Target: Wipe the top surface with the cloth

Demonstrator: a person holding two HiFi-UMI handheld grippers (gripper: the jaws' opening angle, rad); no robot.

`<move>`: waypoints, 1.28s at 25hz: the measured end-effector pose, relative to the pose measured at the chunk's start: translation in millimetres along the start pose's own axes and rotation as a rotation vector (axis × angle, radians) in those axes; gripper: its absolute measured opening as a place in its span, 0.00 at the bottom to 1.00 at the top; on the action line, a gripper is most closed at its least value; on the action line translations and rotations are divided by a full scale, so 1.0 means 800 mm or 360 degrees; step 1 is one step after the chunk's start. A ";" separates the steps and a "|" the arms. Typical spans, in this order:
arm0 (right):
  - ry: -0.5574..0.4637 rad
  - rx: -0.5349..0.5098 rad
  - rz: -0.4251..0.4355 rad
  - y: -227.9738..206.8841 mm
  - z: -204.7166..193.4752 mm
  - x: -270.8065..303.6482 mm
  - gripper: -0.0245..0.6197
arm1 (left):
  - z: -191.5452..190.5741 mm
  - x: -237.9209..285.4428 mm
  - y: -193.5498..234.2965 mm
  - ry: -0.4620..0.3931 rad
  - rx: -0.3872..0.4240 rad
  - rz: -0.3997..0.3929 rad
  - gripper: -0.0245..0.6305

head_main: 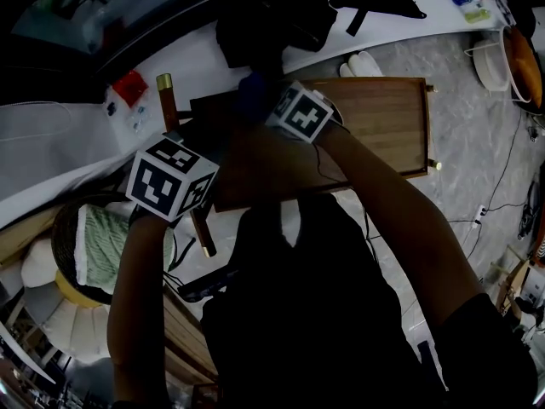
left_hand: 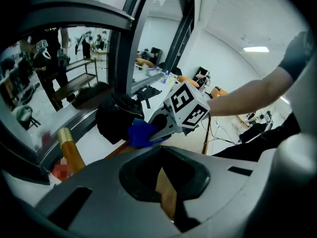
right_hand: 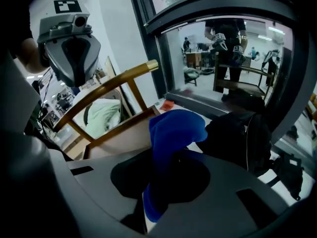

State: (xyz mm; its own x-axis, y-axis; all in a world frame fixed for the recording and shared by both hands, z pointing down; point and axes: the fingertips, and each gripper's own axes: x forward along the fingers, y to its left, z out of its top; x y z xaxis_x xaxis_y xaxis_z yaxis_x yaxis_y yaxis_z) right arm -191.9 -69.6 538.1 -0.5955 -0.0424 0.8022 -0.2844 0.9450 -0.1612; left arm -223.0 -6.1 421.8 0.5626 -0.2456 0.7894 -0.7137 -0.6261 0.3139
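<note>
Two grippers: both showed in my head view, marker cubes up, held over the wooden table (head_main: 375, 118), with the left one nearer to me.
Left gripper (left_hand: 166, 195): its own camera showed me the jaws drawn in on a tan strip of wood. I read that strip as an edge of the table.
Right gripper (right_hand: 163, 182): the jaws were pinched on the blue cloth (right_hand: 173, 133). The cloth's free end stood up and bulged out past the fingertips.
Cloth position: in the head view the blue bundle sat at the table's far left corner, close to the white ledge (head_main: 196, 58). The left gripper view put it right at the wood's edge. I could not tell whether it pressed on the surface.
Table: its broad brown board faced my head camera. A brass-tipped leg (head_main: 164, 83) stuck out at the left beside the left gripper's cube, and two more brass tips showed at the board's right side.
Left gripper from the right gripper view: it hung at the upper left, above a slanting brass-tipped rail.
Ledge: a black bag (head_main: 272, 20) lay on it just beyond the table, and a small red item (head_main: 129, 86) lay further left.
Floor side: a woven basket (head_main: 61, 228) stood at my left holding a pale green towel (head_main: 106, 245). Grey marbled floor (head_main: 477, 143) spread out to the right.
</note>
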 end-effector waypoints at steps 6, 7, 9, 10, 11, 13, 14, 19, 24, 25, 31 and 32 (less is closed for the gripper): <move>0.0100 -0.0149 -0.0053 -0.022 -0.015 0.021 0.14 | 0.016 0.017 0.007 0.0007 -0.0001 -0.0009 0.05; 0.0100 -0.0141 -0.0050 -0.023 -0.016 0.021 0.14 | 0.015 0.019 0.007 0.0013 -0.0002 -0.0013 0.05; 0.0085 -0.0113 -0.0030 -0.025 -0.014 0.022 0.14 | 0.011 0.022 0.006 0.0031 -0.0001 -0.0022 0.05; 0.0078 -0.0103 -0.0017 -0.023 -0.013 0.022 0.14 | 0.008 0.023 0.005 0.0040 0.0000 -0.0026 0.05; 0.0076 -0.0100 -0.0006 -0.021 -0.013 0.023 0.14 | 0.005 0.023 0.004 0.0049 0.0001 -0.0030 0.05; 0.0094 -0.0106 0.0018 -0.011 -0.019 0.022 0.14 | -0.001 0.022 -0.001 0.0065 0.0009 -0.0037 0.05; 0.0107 -0.0108 0.0034 -0.004 -0.024 0.021 0.14 | -0.004 0.021 -0.003 0.0073 0.0016 -0.0039 0.05; 0.0143 -0.0091 0.0126 0.045 -0.063 0.015 0.14 | -0.026 0.018 -0.017 0.0109 0.0019 -0.0061 0.05; 0.0128 -0.0045 0.0211 0.100 -0.100 0.005 0.14 | -0.051 0.019 -0.050 0.0170 0.0073 -0.0138 0.05; 0.0137 -0.0039 0.0232 0.112 -0.108 0.004 0.14 | -0.058 0.020 -0.057 0.0189 0.0088 -0.0159 0.05; 0.0181 -0.0052 0.0340 0.168 -0.142 -0.003 0.14 | -0.100 0.030 -0.097 0.0317 0.0168 -0.0279 0.05; 0.0193 -0.0060 0.0360 0.175 -0.145 -0.004 0.14 | -0.106 0.031 -0.103 0.0339 0.0186 -0.0297 0.05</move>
State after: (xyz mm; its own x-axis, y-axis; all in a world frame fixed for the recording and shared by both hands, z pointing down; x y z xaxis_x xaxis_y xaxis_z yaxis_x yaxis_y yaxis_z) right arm -142.3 100.8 579.6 -0.5456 0.2084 0.8117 -0.1248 0.9376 -0.3247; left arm -185.4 102.3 460.6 0.5704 0.0346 0.8206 -0.5465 -0.7298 0.4106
